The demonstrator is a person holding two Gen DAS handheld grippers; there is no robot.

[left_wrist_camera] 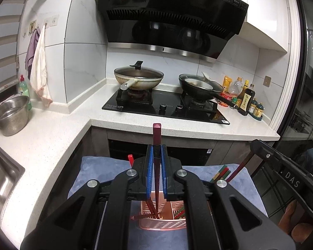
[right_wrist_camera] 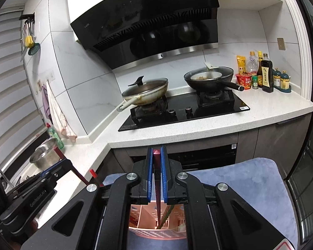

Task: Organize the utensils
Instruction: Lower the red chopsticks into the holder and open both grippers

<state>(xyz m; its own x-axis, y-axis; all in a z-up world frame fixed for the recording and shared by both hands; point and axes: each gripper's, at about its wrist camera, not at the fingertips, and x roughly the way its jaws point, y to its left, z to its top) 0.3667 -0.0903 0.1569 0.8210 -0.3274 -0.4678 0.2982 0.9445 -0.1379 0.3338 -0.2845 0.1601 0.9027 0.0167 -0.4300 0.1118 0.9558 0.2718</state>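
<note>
My left gripper is shut on a dark red chopstick. It stands nearly upright, and its lower end reaches into the pink slotted utensil basket below. My right gripper is shut on a second dark red chopstick, whose tip points down into the same basket. The basket holds several red and green chopsticks and stands on a blue cloth. More green and red chopsticks lie loose on the cloth. In the left wrist view the right gripper enters from the right.
A white L-shaped counter wraps around ahead. It carries a black gas hob with two pans, sauce bottles at the right, and a steel colander and sink at the left. Dark cabinet fronts face the cloth.
</note>
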